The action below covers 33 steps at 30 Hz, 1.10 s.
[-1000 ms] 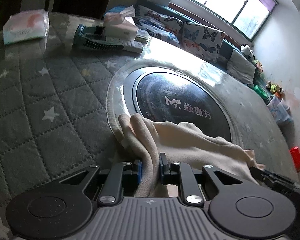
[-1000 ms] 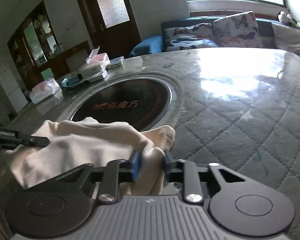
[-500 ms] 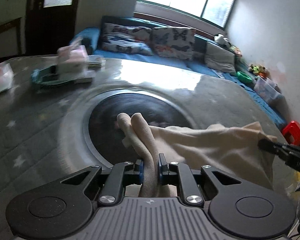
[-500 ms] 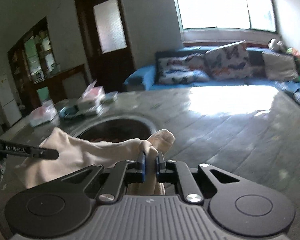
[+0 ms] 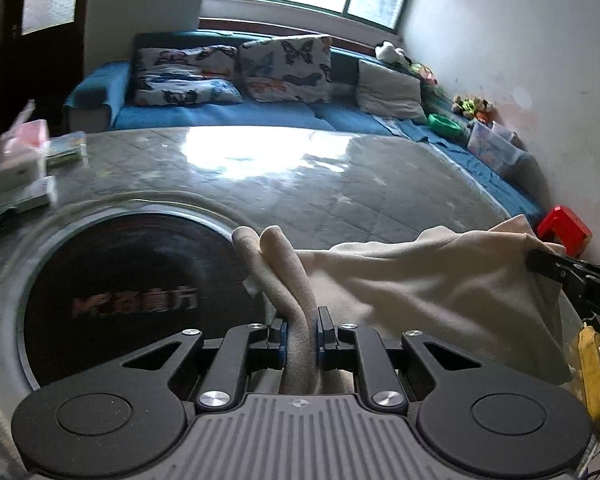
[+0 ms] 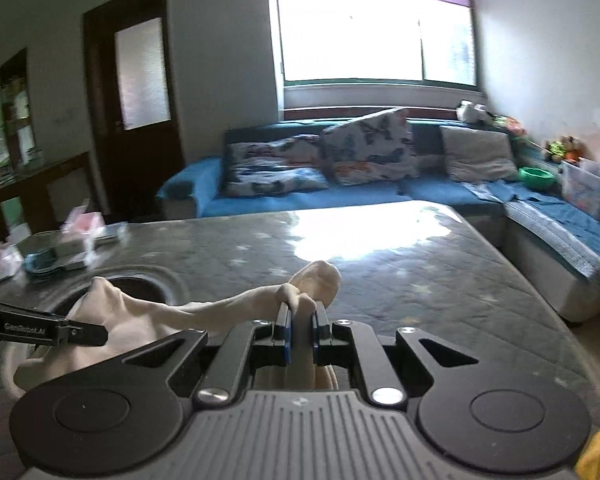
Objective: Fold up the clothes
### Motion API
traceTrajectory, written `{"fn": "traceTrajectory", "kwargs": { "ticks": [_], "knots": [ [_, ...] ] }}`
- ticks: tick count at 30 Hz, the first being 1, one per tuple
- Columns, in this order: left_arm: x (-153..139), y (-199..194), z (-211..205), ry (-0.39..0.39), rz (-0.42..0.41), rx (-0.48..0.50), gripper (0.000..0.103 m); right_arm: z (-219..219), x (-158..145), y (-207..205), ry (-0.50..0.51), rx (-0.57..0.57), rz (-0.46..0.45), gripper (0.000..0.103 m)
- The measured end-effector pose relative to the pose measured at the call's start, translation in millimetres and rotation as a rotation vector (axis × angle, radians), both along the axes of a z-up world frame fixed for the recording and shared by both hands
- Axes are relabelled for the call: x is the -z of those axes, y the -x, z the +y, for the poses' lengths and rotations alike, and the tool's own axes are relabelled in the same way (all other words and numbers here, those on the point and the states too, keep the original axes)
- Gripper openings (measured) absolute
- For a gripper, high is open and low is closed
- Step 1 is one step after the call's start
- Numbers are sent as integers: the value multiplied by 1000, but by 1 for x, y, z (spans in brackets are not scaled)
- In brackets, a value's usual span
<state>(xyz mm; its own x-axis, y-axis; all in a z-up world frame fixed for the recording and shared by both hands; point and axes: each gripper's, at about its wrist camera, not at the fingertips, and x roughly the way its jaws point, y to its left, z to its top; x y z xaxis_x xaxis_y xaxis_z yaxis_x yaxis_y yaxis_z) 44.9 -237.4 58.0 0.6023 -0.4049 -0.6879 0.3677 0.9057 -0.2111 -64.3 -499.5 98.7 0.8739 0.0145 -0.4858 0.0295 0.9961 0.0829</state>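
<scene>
A cream garment [image 5: 428, 280] hangs stretched between my two grippers above the quilted grey table [image 5: 340, 184]. My left gripper [image 5: 302, 332] is shut on one bunched corner of it. My right gripper [image 6: 301, 330] is shut on the other corner, whose fold [image 6: 316, 280] sticks up past the fingers. The right gripper's black body [image 5: 572, 276] shows at the right edge of the left wrist view. The left gripper's body [image 6: 40, 326] shows at the left of the right wrist view. The garment [image 6: 132, 320] sags between them.
A round dark cooktop inset [image 5: 132, 280] sits in the table under the garment. Tissue boxes and small items [image 5: 20, 168] stand at the table's far left. A blue sofa with cushions [image 6: 340, 168] runs behind and to the right. A red stool [image 5: 564, 228] stands by the wall.
Both grippers have lifted the garment off the table and tilted up, so the views now look across the room. The cloth is pulled wider between them.
</scene>
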Motion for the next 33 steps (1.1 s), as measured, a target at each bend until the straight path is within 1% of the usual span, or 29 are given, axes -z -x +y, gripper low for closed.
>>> {"fn": "traceTrajectory", "kwargs": {
  "ticks": [4, 7, 8, 10, 11, 12, 13, 14, 17, 21, 22, 23, 25, 28, 33],
  "knots": [
    [16, -9, -18, -28, 23, 17, 15, -18, 20, -7, -5, 60, 44, 8],
    [27, -14, -21, -52, 38, 21, 16, -28, 39, -14, -4, 102, 92, 8],
    [30, -15, -21, -58, 44, 19, 19, -32, 45, -16, -9, 115, 114, 8],
    [30, -16, -17, -69, 48, 15, 24, -36, 52, -20, -17, 134, 135, 9],
    [29, -16, -16, -74, 45, 13, 29, -38, 54, -22, -17, 142, 141, 10],
    [27, -16, -15, -81, 39, 11, 32, -39, 56, -23, -14, 150, 145, 10],
    [25, -15, -14, -90, 29, 7, 41, -39, 55, -23, -1, 159, 139, 11],
    [21, -14, -13, -104, 11, -1, 45, -38, 54, -23, 8, 162, 132, 12],
    [12, -15, -12, -120, -32, -10, 45, -36, 48, -23, -5, 144, 109, 12],
    [3, -18, -21, -97, -61, 22, 43, -24, 48, -35, -53, 66, 125, 12],
    [2, -19, -26, -90, -60, 39, 42, -21, 50, -39, -60, 49, 133, 12],
    [2, -20, -32, -85, -59, 59, 38, -18, 52, -44, -66, 34, 140, 12],
    [2, -22, -44, -77, -57, 98, 37, -13, 55, -52, -74, 20, 154, 12],
    [6, -29, -64, -70, -48, 155, 33, -11, 61, -65, -83, 14, 172, 12],
    [20, -44, -94, -86, -31, 203, 33, -10, 73, -80, -73, 9, 201, 13]
  ]
}}
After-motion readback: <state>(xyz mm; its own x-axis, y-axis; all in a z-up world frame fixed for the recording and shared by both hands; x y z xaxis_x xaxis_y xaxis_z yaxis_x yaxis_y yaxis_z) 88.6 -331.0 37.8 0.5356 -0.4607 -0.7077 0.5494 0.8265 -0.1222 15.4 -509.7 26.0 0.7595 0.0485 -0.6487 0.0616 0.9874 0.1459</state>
